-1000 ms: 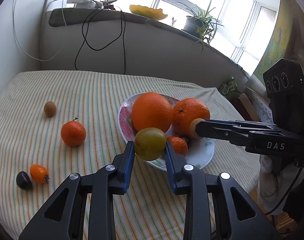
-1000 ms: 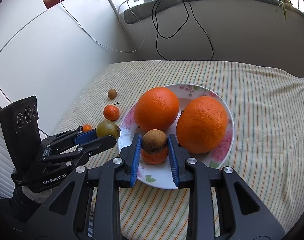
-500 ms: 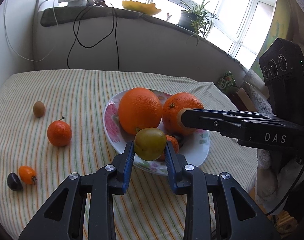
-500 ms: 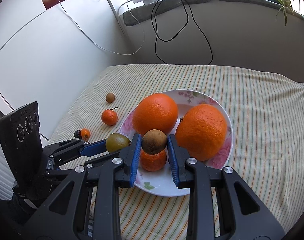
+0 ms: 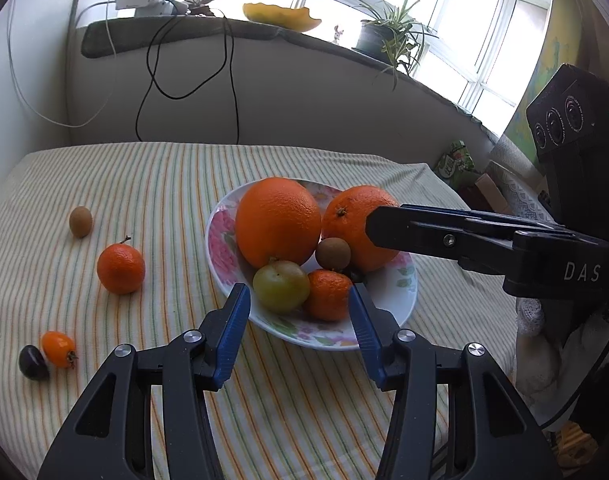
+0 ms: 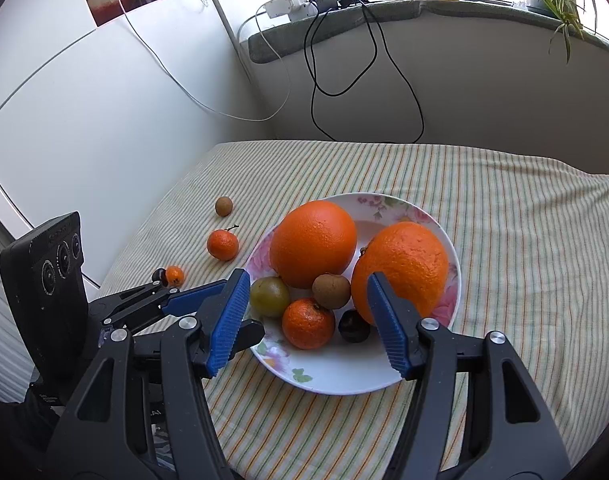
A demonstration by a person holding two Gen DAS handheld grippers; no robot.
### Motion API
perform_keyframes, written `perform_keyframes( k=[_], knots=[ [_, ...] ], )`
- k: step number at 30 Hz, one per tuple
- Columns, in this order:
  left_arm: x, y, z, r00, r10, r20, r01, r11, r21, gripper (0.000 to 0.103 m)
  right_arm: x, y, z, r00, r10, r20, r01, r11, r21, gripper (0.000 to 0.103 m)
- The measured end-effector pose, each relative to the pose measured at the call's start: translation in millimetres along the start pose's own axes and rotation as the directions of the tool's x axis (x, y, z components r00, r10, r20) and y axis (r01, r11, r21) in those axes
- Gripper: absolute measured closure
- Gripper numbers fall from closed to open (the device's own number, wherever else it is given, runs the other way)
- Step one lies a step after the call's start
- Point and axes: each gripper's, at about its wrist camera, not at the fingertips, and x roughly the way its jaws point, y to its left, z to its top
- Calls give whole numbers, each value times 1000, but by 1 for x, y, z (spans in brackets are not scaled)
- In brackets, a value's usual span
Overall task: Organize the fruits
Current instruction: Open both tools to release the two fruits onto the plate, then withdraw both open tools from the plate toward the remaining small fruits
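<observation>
So the bench [image 6: 524, 240] has a striped cloth over it, and the flowery plate [image 6: 344, 380] sits roughly in the middle. On the plate: two big oranges [image 6: 313, 243] side by side at the back, touching or nearly so. In front of them there's a small mandarin [image 6: 308, 323], a green plum-looking fruit [image 6: 270, 296] to its left, a brown kiwi-ish fruit [image 6: 331, 290] wedged between the oranges, and a dark little fruit [image 6: 353, 325] tucked under the right orange.

Left tool [image 5: 300, 312] is wide open, gripping nothing, its blue pads either side of the green fruit and the mandarin at the plate's near rim. Right tool [image 6: 308, 312] is spread wide as well, empty, hovering over the front of the plate.

Off the plate, to its left on the cloth: a loose mandarin [image 5: 120, 269] with a stem, a small brown fruit [image 5: 80, 221] further back, then an orange cherry tomato [image 5: 58, 349] right next to a dark small fruit [image 5: 32, 362], closest to the edge.
</observation>
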Motion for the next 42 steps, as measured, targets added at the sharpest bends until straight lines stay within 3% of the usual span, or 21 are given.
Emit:
perform_keyframes(
  k=[19,42],
  knots=[
    [-15,6,-1,999,37,27,-37,999,2,53,-3,15,0,999,-34,16,35,999,-42,38],
    [-53,43,-18,983,170,64,-168,985,-23,53,17,73,6,999,-20,49,30,978,-205,38]
  ],
)
